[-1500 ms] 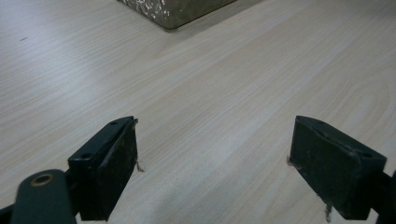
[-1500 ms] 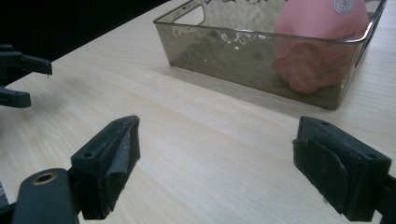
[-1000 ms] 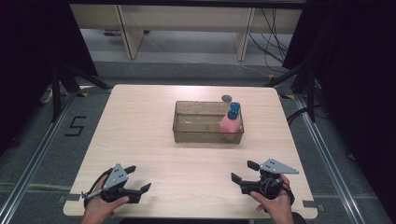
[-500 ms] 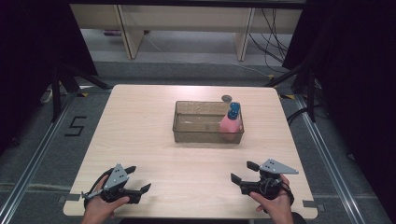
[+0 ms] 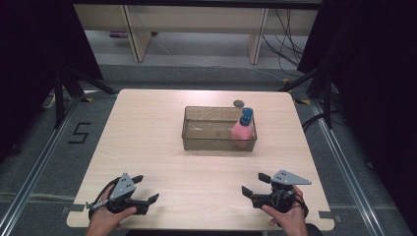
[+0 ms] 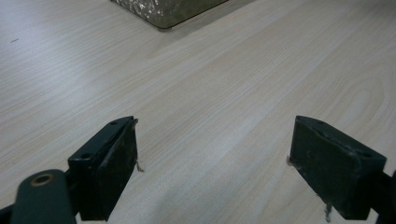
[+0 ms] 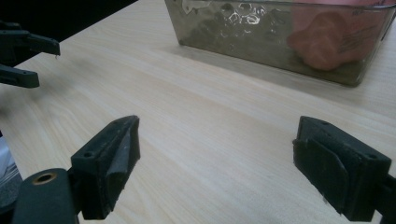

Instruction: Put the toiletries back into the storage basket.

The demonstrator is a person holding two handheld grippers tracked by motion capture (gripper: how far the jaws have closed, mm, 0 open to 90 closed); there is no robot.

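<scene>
A clear smoky plastic bin (image 5: 196, 138) stands past the middle of the wooden table. Inside its right end a pink bottle (image 5: 242, 131) with a blue cap (image 5: 246, 116) stands upright; it shows as a pink shape (image 7: 327, 42) through the bin wall (image 7: 233, 32). My left gripper (image 5: 146, 189) rests open near the front left edge, jaws wide apart over bare wood (image 6: 215, 149), with a corner of the bin (image 6: 163, 9) far ahead. My right gripper (image 5: 254, 184) is open near the front right, nothing between its jaws (image 7: 215, 163). The left gripper (image 7: 32, 60) shows at the left of the right gripper view.
A small dark round disc (image 5: 239, 103) lies on the table just behind the bin. The table (image 5: 147, 123) sits on a grey floor with a "5" mark (image 5: 78, 132) at the left. Shelving legs and cables stand at the back.
</scene>
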